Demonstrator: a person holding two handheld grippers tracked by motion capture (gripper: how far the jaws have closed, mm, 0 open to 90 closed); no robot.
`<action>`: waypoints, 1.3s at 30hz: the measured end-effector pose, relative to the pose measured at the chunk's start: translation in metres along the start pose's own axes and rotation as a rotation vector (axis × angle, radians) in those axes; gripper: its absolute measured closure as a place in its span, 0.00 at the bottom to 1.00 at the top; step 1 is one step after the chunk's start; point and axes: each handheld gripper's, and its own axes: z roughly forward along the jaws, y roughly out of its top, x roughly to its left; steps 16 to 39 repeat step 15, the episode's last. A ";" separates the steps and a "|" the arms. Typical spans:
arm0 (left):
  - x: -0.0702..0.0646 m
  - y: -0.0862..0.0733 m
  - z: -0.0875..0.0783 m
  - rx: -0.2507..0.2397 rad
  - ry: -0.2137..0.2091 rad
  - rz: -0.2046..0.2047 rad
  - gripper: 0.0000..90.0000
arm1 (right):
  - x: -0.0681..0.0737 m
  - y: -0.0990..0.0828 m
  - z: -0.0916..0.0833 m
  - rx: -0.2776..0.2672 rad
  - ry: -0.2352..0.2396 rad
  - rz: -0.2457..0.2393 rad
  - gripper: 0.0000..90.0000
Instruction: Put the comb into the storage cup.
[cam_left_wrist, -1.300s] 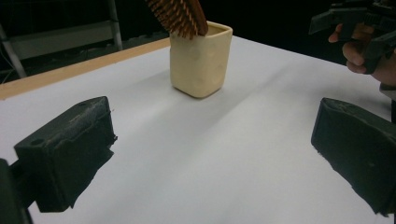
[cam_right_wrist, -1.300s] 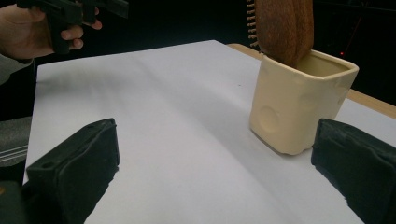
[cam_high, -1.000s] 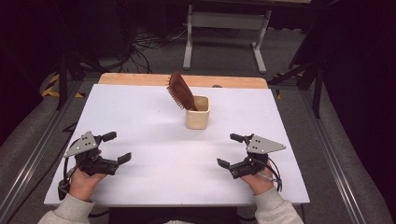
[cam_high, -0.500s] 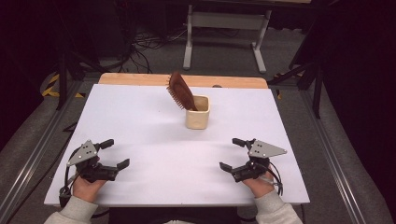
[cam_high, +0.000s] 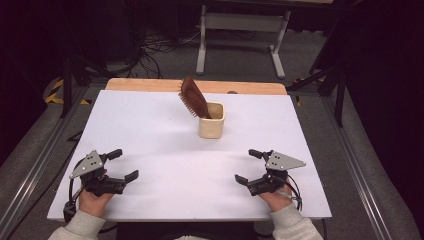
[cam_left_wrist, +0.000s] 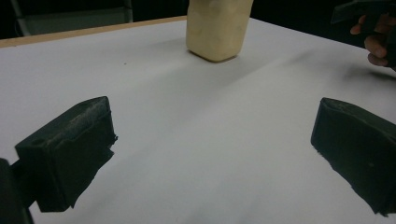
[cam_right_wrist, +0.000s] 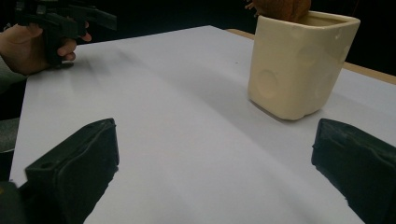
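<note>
Hairbrush (cam_high: 193, 98) leans in cream cup (cam_high: 211, 120); left tool (cam_high: 121, 165) and right tool (cam_high: 248, 166) gape, holding nothing.

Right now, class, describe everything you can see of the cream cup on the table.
The cream cup is a squarish, round-cornered pot that looks like glazed ceramic, with shallow round dimples in its walls. It stands upright on the white table, toward the far middle. A brown hairbrush stands in it, leaning left over the rim with its bristles facing down-left. Nothing else touches the cup; both grippers are well short of it.
</note>
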 end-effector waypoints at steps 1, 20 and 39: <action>0.000 0.000 0.000 -0.006 0.002 -0.003 0.01 | 0.000 0.000 0.000 0.002 0.001 0.002 0.01; -0.003 0.005 -0.002 0.014 0.033 0.031 0.02 | 0.001 0.000 0.000 0.001 0.005 0.004 0.01; -0.003 0.005 -0.002 0.014 0.033 0.031 0.02 | 0.001 0.000 0.000 0.001 0.005 0.004 0.01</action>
